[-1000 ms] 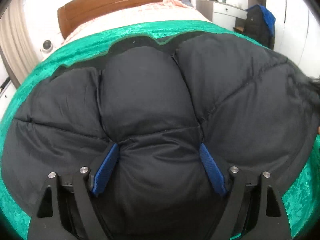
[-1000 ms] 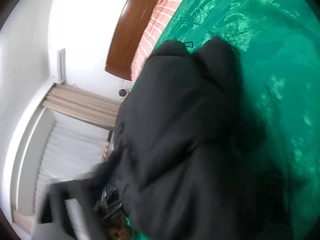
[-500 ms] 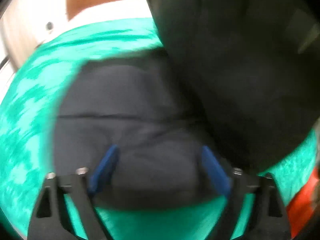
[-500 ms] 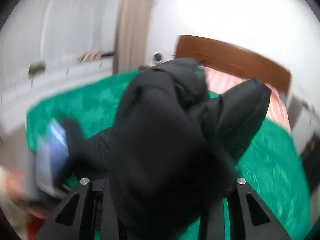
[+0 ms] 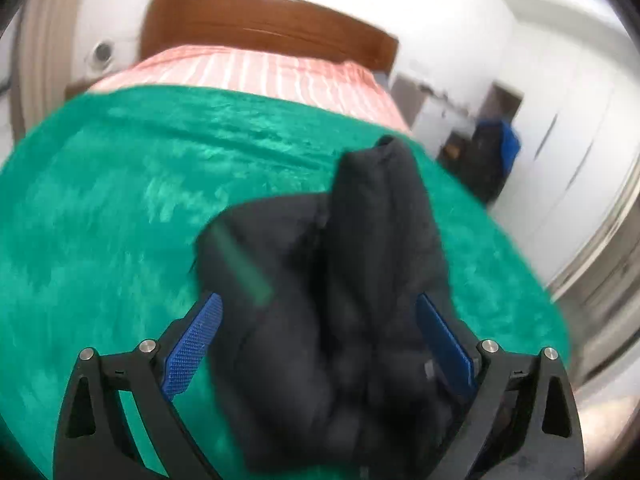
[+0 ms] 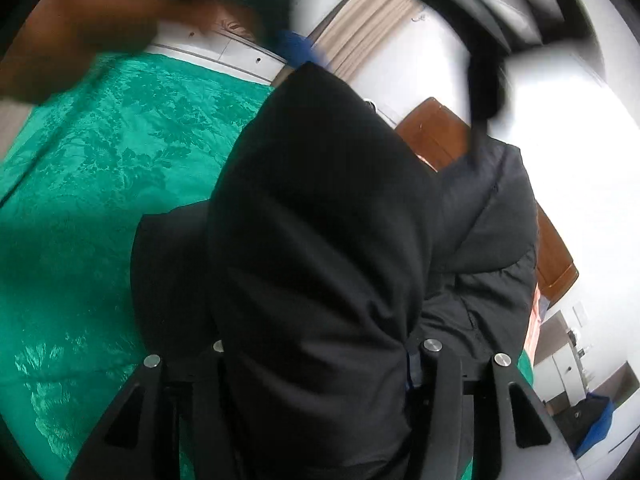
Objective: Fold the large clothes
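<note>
A black puffy jacket (image 5: 340,300) is bunched and lifted above the green bedspread (image 5: 100,220). In the left wrist view it fills the space between the blue pads (image 5: 194,344) of my left gripper (image 5: 320,340), whose jaws stand wide around the thick bundle. In the right wrist view the jacket (image 6: 320,240) drapes over my right gripper (image 6: 316,360) and hides its fingertips; the jaws stand wide with the cloth bunched between them. The other gripper's black frame and a hand blur across the top of that view.
The green bedspread (image 6: 80,180) covers the bed, with a pink striped sheet (image 5: 248,72) and a wooden headboard (image 5: 260,24) at the far end. A desk, a dark bag (image 5: 492,152) and white wardrobes stand to the right of the bed.
The jacket lay spread flat on the bed a second ago. Both grippers have since lifted it off the bedspread in a bunch, with fast, blurred motion.
</note>
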`<state>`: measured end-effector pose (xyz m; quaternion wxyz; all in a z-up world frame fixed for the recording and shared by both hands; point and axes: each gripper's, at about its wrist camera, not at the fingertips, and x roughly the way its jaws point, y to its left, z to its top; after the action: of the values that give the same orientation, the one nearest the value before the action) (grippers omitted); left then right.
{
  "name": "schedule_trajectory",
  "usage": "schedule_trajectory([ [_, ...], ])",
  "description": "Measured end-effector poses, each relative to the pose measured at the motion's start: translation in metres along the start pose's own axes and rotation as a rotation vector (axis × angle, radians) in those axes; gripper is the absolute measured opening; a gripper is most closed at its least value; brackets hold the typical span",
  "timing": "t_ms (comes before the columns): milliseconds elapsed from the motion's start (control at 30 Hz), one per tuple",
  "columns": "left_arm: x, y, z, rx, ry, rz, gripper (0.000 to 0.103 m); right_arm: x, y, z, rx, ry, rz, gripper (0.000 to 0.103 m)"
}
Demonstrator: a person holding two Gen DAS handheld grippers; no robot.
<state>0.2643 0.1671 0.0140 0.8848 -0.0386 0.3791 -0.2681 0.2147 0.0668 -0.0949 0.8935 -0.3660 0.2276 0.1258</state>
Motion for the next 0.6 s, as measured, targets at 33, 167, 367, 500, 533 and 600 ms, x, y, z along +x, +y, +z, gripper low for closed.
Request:
schedule_trajectory([
  [33, 0.02, -0.007, 0.014, 0.027, 0.037, 0.038, 0.097, 0.002, -0.005, -0.001, 0.005, -0.005, 0.004, 0.051],
  [167, 0.054, -0.016, 0.028, -0.003, 0.144, -0.028, 0.034, -0.022, -0.012, -0.005, 0.057, -0.043, 0.075, 0.07],
  [367, 0.039, 0.006, 0.038, -0.054, 0.141, -0.051, 0.022, -0.083, -0.092, -0.011, 0.521, -0.172, 0.358, 0.078],
  [500, 0.036, 0.027, 0.034, -0.055, 0.174, -0.036, 0.022, -0.058, -0.15, 0.007, 0.754, -0.163, 0.347, 0.079],
  [533, 0.037, 0.03, 0.034, -0.051, 0.18, -0.03, 0.022, -0.044, -0.15, 0.013, 0.728, -0.134, 0.359, 0.079],
  [600, 0.04, 0.04, 0.031, -0.06, 0.195, -0.007, 0.022, -0.007, -0.122, 0.027, 0.584, -0.052, 0.375, 0.079],
])
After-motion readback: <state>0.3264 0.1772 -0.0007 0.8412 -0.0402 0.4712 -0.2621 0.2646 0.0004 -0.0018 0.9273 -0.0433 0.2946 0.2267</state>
